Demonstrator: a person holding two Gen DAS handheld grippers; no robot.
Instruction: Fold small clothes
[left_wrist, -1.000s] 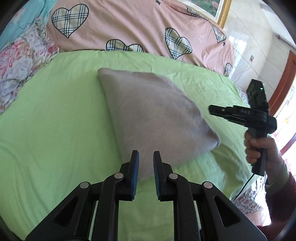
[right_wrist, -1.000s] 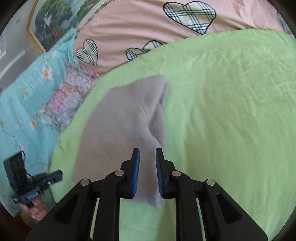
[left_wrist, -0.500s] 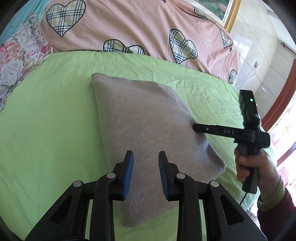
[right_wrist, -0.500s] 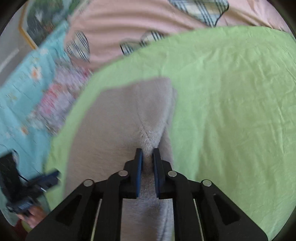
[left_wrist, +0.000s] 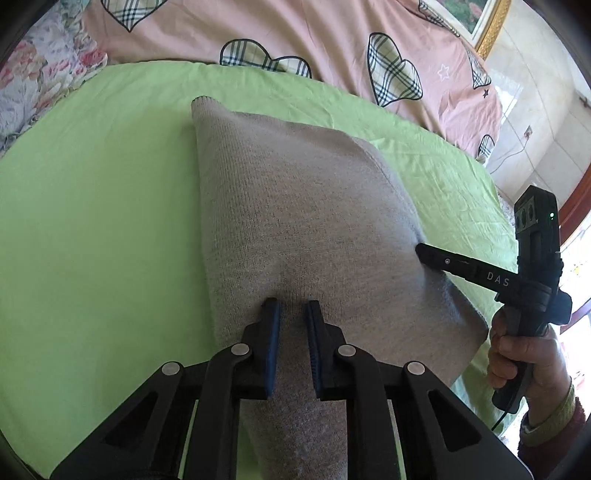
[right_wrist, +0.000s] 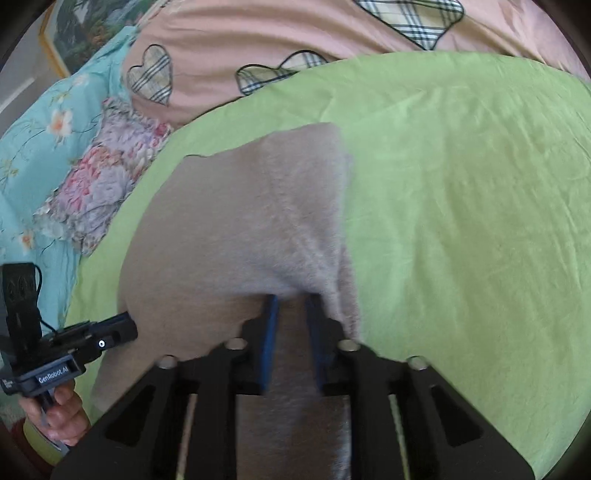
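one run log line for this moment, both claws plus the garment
stage: grasp near edge | left claw: closing on grey knit garment | right claw: shut on garment's right side | surface: green sheet

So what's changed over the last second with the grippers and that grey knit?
Both grippers came down onto the grey knit garment. The left gripper and right gripper have just been closing, each pinching fabric near the close edge. The garment stays flat on the green sheet.

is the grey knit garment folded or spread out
Folded: the grey knit garment lies as a compact doubled panel on the green sheet, a layered edge along one side.
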